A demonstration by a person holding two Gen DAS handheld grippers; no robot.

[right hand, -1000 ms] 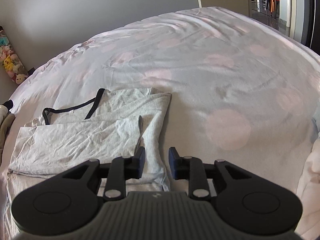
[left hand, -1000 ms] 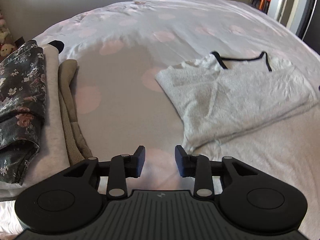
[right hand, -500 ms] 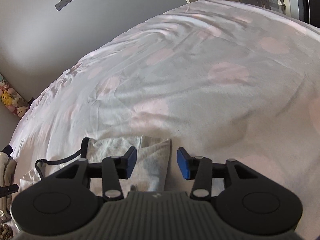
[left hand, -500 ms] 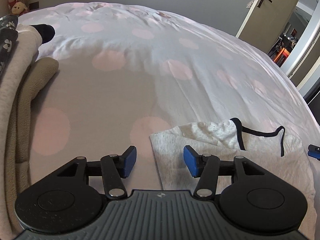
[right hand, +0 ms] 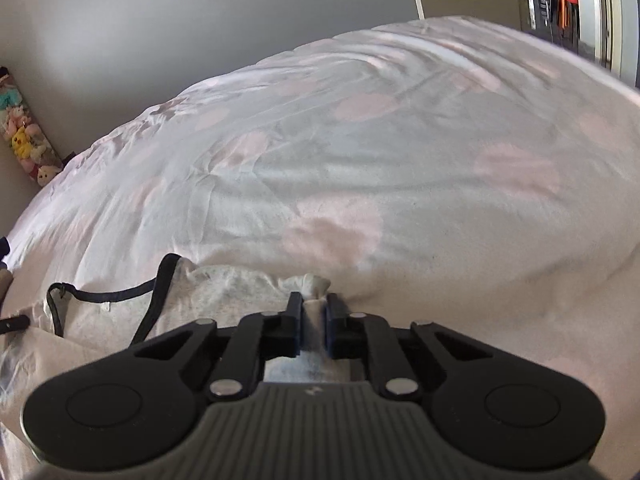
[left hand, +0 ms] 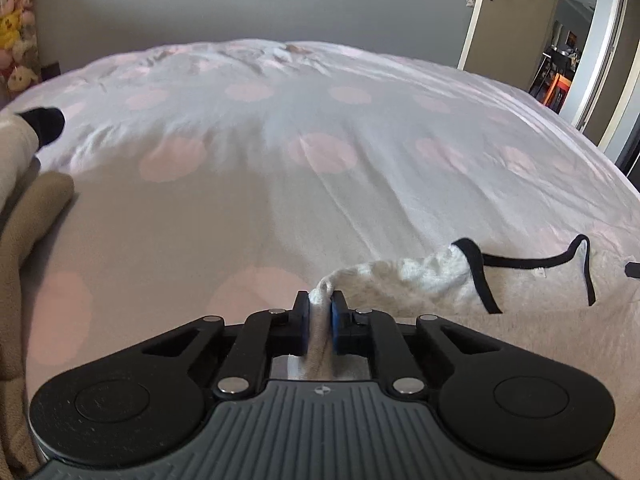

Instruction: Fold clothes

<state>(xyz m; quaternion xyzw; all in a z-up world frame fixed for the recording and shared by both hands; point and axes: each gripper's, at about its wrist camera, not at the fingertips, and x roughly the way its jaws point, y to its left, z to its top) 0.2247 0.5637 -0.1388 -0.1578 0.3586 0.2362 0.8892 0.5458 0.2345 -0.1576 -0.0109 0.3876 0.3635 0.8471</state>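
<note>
At the far left of the left wrist view a beige folded garment (left hand: 28,216) lies on the bed, with a cream piece of clothing (left hand: 14,148) and a black sock-like item (left hand: 44,122) just behind it. The bed is covered by a pale sheet with large pink dots (left hand: 320,152). In the middle, the left hand-held gripper (left hand: 320,312) has its blue-padded fingers pressed together on a bunched corner of the light grey knitted top with black neckline trim (left hand: 420,280), which spreads to the right across the sheet. An open door (left hand: 508,12) stands at the upper right.

In the right wrist view, plush toys (right hand: 24,144) line the wall at the far left. The same grey top (right hand: 224,292) lies low on the left, its black trim (right hand: 160,280) curling over the fabric. The right hand-held gripper (right hand: 314,316) is pinching another bunched corner of the top, a small tuft sticking up between the fingers. The dotted sheet (right hand: 440,184) fills the right side.
</note>
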